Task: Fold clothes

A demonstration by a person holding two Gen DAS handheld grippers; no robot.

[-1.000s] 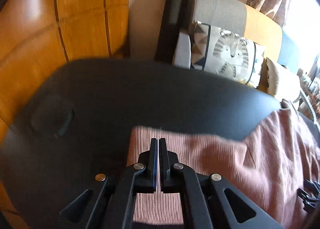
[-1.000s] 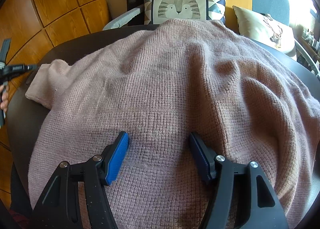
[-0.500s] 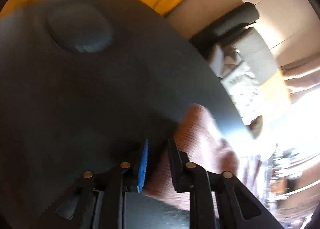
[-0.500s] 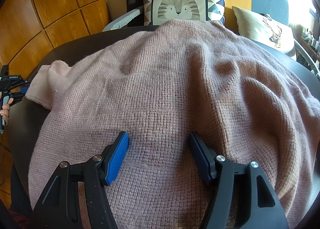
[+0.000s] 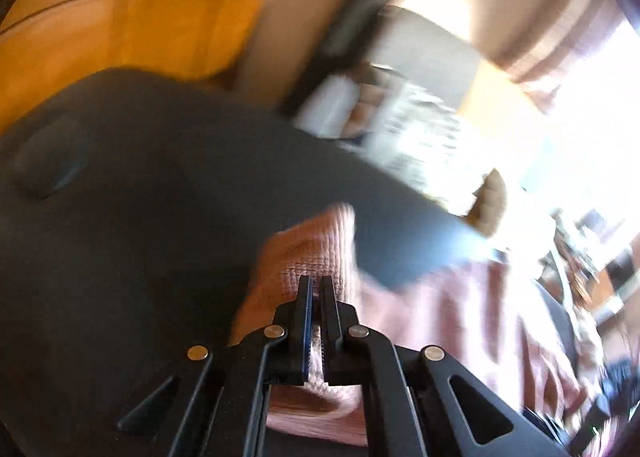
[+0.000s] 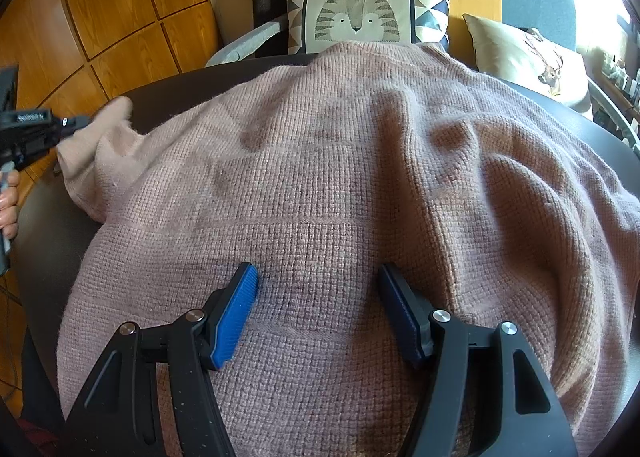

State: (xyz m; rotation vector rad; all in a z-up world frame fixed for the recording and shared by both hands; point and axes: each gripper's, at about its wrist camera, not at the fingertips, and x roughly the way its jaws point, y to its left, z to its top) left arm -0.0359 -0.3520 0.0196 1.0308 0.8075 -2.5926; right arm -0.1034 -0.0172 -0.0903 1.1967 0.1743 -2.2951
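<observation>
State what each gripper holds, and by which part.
Left gripper has just closed on the pink sweater at its sleeve end. Right gripper is open, gripping nothing.

L wrist cam motion-blurred; window (image 5: pixel 592 105) glare at right; R sharp, fisheye edges.

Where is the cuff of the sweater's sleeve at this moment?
In the right wrist view the sleeve cuff is at the far left, over the dark table, pinched in the left gripper.
</observation>
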